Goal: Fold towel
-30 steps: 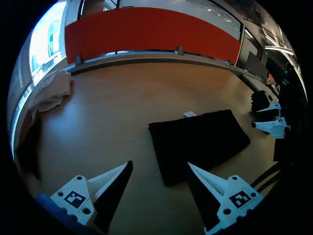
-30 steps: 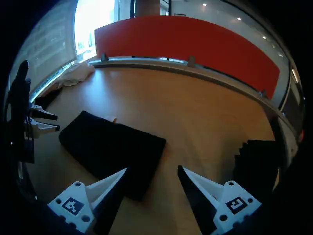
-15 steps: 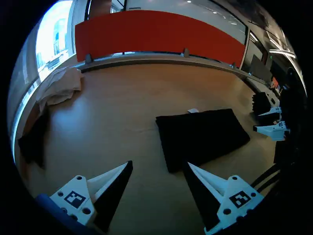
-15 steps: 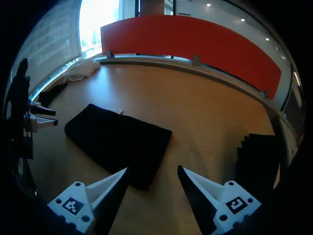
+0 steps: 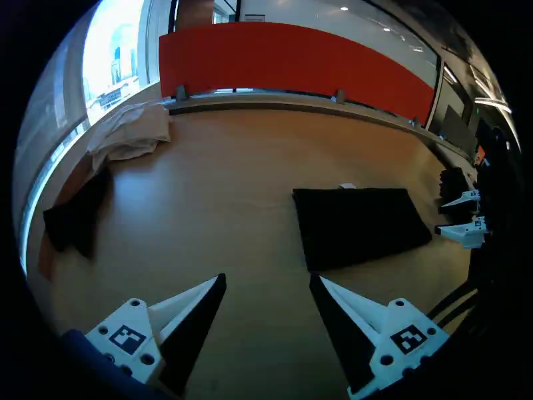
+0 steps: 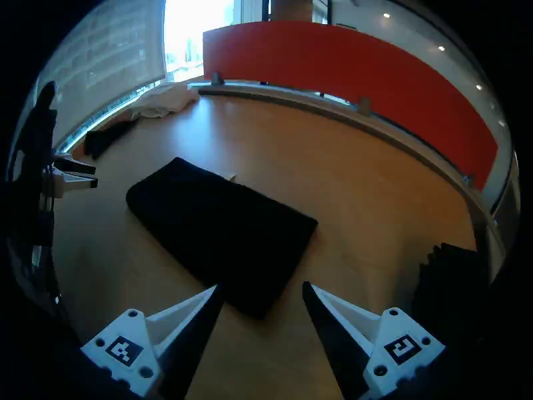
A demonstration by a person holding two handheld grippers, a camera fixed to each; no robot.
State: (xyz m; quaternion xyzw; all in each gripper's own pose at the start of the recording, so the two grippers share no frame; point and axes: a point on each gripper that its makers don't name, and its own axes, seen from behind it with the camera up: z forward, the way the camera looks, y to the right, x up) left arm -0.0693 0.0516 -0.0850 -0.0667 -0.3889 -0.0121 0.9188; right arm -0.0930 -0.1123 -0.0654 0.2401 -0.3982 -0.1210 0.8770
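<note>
While both tools hang above the wooden table (image 5: 220, 167) with nothing between their fingers, the left gripper (image 5: 266, 277) points forward and slightly down over bare wood, its two fingers spread wide apart, with the near left corner of the black towel (image 5: 360, 227) just ahead of its right finger. The right gripper (image 6: 261, 287) is held in a like pose, its fingers equally parted and empty, and the near corner of the towel lies in front of the gap between them. In the left gripper view the right gripper appears at the far right, beside the towel's right edge; in the right gripper view the left gripper sits at the far left, apart from the towel.

There are two grippers. One black towel lies flat on the table as a folded rectangle, with one small white tag (image 5: 347, 186) at its far edge. One stack of dark folded towels (image 6: 453, 280) stands to the right. One pale crumpled cloth (image 5: 130, 130) and one dark cloth (image 5: 76, 217) lie along the table's left side, and one red partition (image 5: 293, 60) runs along the far edge
</note>
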